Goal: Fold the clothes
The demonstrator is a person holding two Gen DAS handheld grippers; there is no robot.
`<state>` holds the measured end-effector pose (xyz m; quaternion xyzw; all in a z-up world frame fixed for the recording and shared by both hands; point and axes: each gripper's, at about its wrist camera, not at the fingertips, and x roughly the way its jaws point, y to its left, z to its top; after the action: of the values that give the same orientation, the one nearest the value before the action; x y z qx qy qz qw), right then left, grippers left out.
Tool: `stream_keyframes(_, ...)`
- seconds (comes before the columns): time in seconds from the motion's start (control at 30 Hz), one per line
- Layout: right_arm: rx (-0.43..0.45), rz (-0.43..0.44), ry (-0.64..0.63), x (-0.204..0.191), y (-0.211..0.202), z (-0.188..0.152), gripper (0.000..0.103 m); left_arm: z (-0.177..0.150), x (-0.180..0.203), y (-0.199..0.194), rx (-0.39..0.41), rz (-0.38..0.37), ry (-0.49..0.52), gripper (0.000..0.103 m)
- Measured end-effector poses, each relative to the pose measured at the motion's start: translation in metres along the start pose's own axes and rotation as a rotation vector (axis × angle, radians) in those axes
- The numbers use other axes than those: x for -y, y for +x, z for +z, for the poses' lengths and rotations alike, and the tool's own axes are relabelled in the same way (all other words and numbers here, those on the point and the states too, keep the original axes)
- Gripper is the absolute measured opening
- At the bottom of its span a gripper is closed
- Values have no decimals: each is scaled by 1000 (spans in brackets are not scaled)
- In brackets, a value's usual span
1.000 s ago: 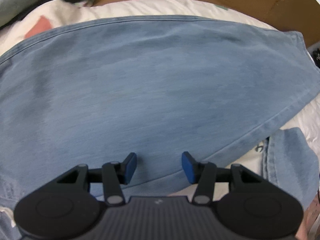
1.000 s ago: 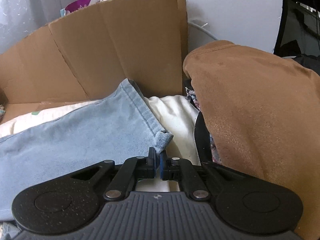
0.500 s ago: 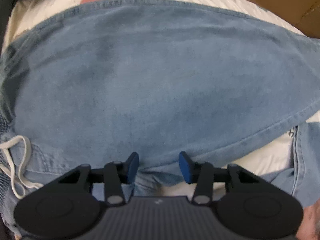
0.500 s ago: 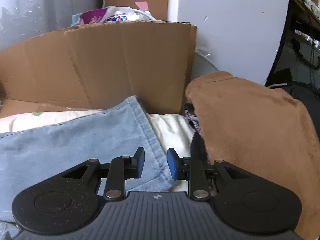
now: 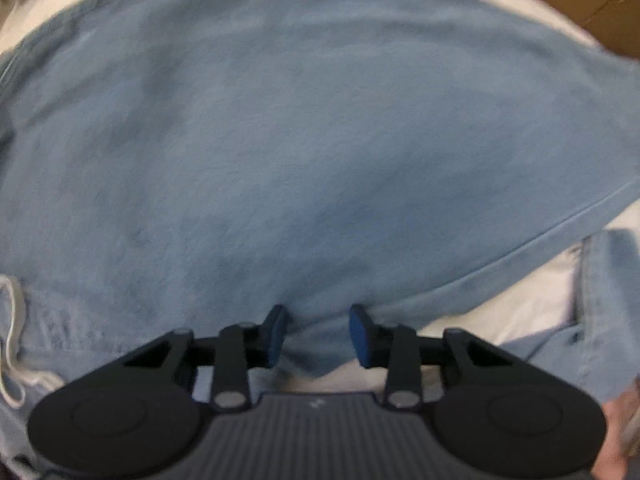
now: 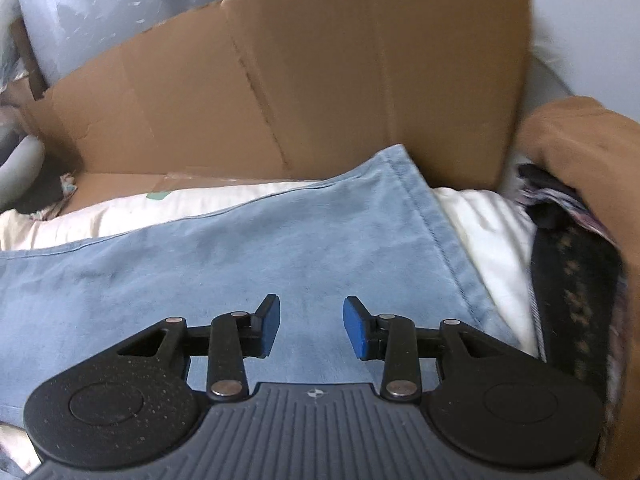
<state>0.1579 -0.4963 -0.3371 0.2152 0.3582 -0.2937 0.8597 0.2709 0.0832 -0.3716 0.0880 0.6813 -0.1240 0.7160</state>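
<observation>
Cardboard [image 6: 320, 80] behind; right hand-held gripper [image 6: 311, 326] part-open, seemingly empty, over jeans [image 6: 240, 260].

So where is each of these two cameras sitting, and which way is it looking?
Left wrist view: rides on the left claw, looking straight down onto the blue denim garment; its open fingers straddle the near hem.
Right wrist view: rides on the right claw, angled down and forward over denim toward a cardboard sheet and brown cloth; claw open, empty.
Both show the same garment on white bedding.
</observation>
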Motion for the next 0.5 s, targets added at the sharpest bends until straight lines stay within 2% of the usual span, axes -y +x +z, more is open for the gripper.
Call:
stream_keyframes(0.17,4,-5,-40,2,22,16,46,25,27,-10,105,-25,25,37)
stream_keyframes(0.5,42,0,-140,-9,57,34,46,95,94,-1,276,-57,50,37)
